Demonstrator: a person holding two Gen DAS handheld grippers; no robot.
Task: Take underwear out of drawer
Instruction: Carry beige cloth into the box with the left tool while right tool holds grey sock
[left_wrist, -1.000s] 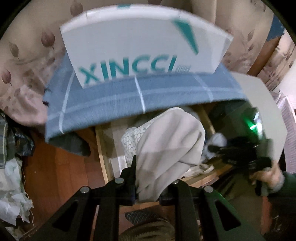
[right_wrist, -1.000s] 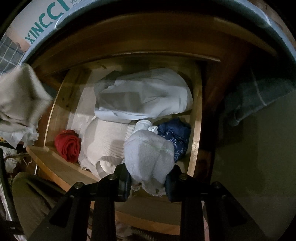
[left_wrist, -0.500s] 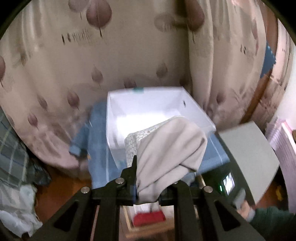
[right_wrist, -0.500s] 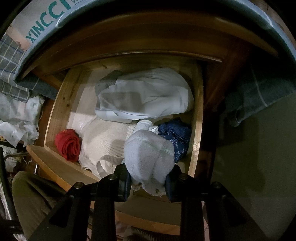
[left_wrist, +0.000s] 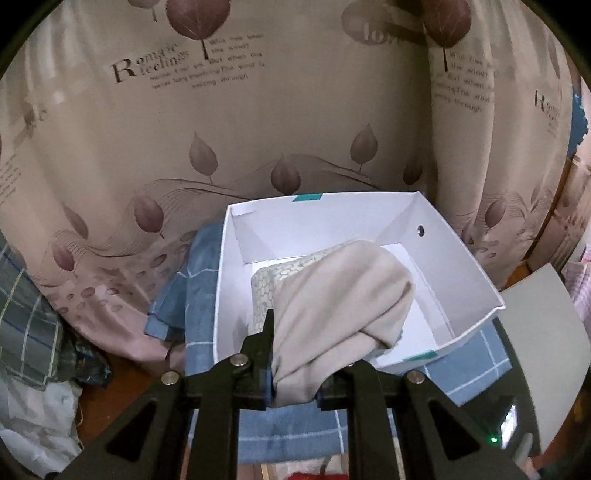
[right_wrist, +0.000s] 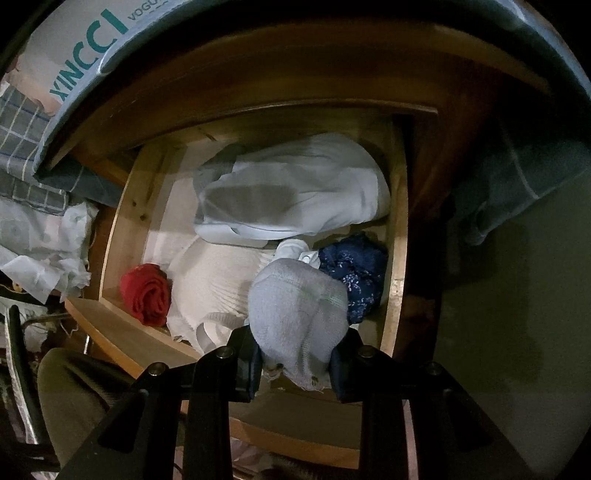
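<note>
The left gripper (left_wrist: 293, 360) is squeezed tight on beige underwear (left_wrist: 340, 299). Its long side stretches forward and a bit right from the fingers, over the white box (left_wrist: 469, 273). The right gripper (right_wrist: 297, 360) pinches a grey sock (right_wrist: 299, 314), which sticks up from its fingers, above the wooden drawer (right_wrist: 125, 221).

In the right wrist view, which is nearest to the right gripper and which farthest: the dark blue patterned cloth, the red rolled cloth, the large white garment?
1. Dark blue patterned cloth, just right of the jaws.
2. Red rolled cloth, at the drawer's left.
3. Large white garment, at the back.
</note>
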